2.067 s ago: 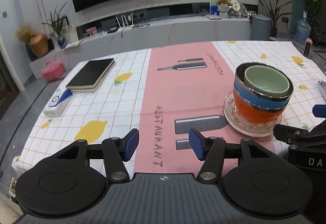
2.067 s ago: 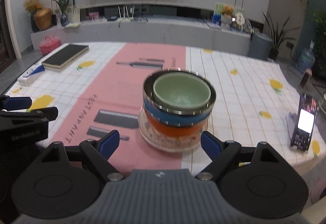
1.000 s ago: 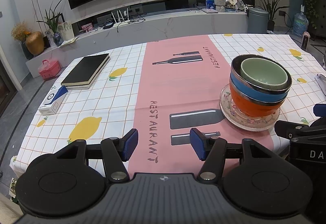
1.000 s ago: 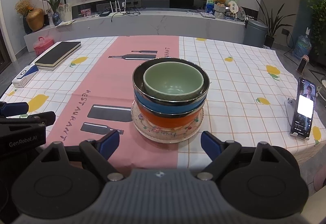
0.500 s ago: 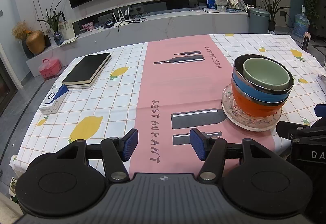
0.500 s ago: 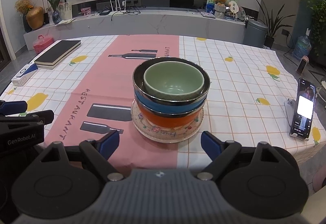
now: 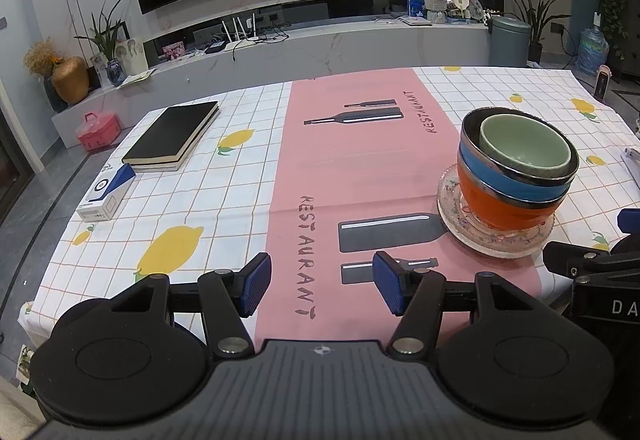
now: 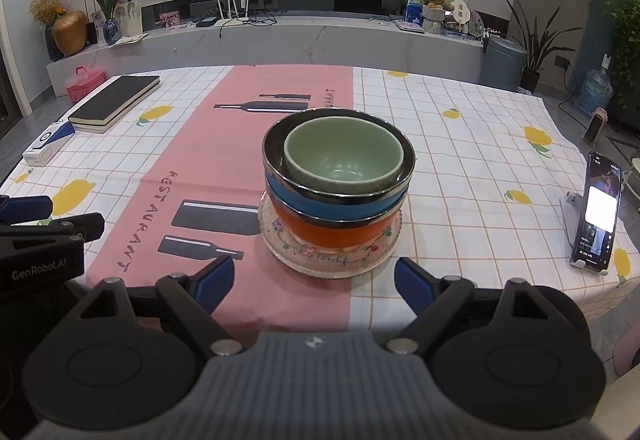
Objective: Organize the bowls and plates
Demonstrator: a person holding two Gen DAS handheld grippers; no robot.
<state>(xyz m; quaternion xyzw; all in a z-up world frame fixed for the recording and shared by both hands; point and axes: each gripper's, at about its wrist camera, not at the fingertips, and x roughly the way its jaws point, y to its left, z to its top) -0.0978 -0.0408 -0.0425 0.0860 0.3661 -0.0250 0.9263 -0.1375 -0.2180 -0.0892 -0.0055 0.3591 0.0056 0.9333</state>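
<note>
Nothing has moved lately: both tools stay still, jaws apart and empty. Bowls (image 8: 338, 176) sit nested upright, mouths up, on a plate (image 8: 280, 240) near the desk's (image 8: 460, 144) front edge, just beyond the right tool (image 8: 314, 282); left tool (image 7: 320, 286) beside.

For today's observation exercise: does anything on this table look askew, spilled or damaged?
Only one small thing: the green bowl sits off-centre in the blue bowl, crowding its right rim. The stack stands upright on the glass plate. Nothing spilled or broken.

Three nested bowls (image 8: 340, 176), one plate (image 8: 320, 260), one book (image 8: 114, 102), one phone (image 8: 600, 212)
</note>
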